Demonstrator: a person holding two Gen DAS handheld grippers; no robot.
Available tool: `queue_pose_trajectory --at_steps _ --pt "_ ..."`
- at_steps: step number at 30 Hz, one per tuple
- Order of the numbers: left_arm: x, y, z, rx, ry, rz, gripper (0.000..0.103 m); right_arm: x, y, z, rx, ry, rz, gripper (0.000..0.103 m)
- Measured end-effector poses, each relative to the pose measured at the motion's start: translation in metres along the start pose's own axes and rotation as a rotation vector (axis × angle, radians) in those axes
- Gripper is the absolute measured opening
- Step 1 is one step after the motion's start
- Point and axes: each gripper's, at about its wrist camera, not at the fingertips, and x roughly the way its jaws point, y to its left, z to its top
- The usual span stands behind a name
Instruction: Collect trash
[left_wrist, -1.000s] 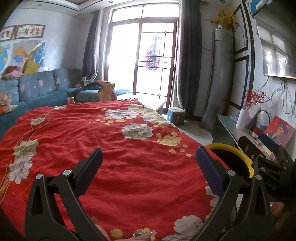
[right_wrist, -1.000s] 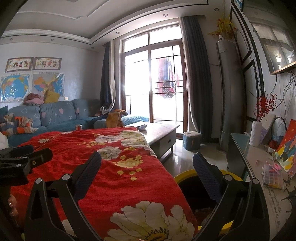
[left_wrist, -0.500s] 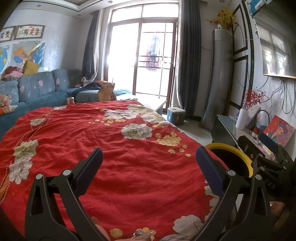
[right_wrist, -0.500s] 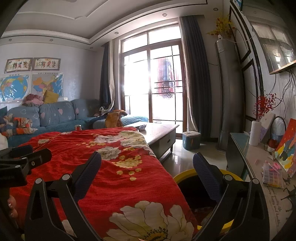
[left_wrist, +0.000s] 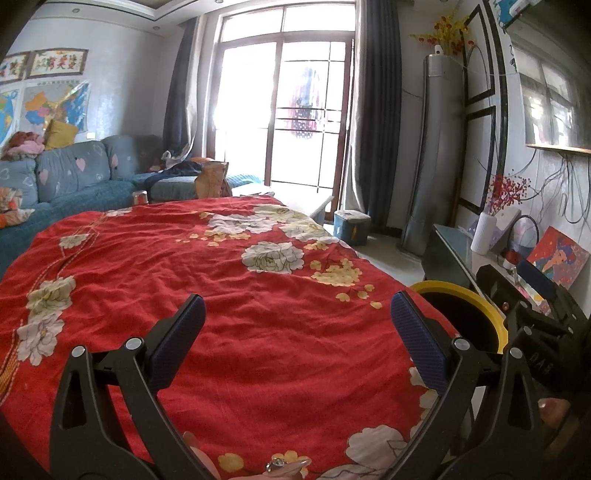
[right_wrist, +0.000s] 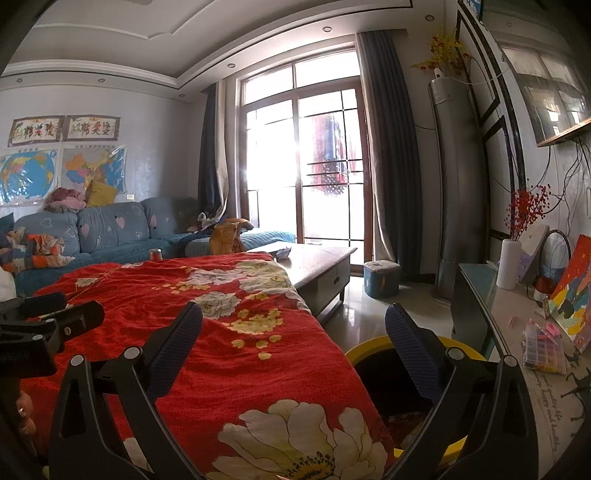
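Note:
A yellow-rimmed trash bin (left_wrist: 461, 295) stands at the right edge of the red flowered cloth (left_wrist: 221, 302); in the right wrist view the bin (right_wrist: 373, 350) shows some dark content inside. My left gripper (left_wrist: 295, 332) is open and empty above the cloth. My right gripper (right_wrist: 293, 339) is open and empty, its right finger over the bin. A small can (left_wrist: 140, 197) stands at the cloth's far edge, and a crumpled scrap (right_wrist: 282, 253) lies on the coffee table (right_wrist: 325, 266). No trash lies on the cloth near the grippers.
A blue sofa (left_wrist: 74, 177) runs along the left. An orange bag (right_wrist: 225, 238) sits behind the cloth. A side counter (right_wrist: 517, 325) on the right holds a white vase (right_wrist: 509, 264), a painting and a plastic box. A blue stool (right_wrist: 382, 278) stands by the curtain.

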Motion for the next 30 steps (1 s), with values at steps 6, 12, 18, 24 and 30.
queue_pose_trajectory --at_steps 6,12,18,24,30 --pt "0.0 0.0 -0.001 -0.003 0.004 -0.002 0.092 0.0 0.0 0.0 0.001 0.003 0.001 0.097" --pt "0.005 0.003 -0.003 -0.004 0.031 -0.009 0.092 0.001 -0.007 0.002 0.026 0.012 -0.016 0.097" --pt "0.009 0.023 0.004 -0.043 0.069 0.003 0.092 0.016 0.003 0.019 0.051 0.08 0.034 0.097" --pt "-0.007 0.132 0.029 -0.152 0.047 0.227 0.092 0.07 0.1 0.055 0.119 0.201 0.281 0.097" --pt "-0.033 0.332 0.015 -0.382 0.17 0.623 0.092 0.13 0.282 0.05 0.014 0.424 0.564 0.096"
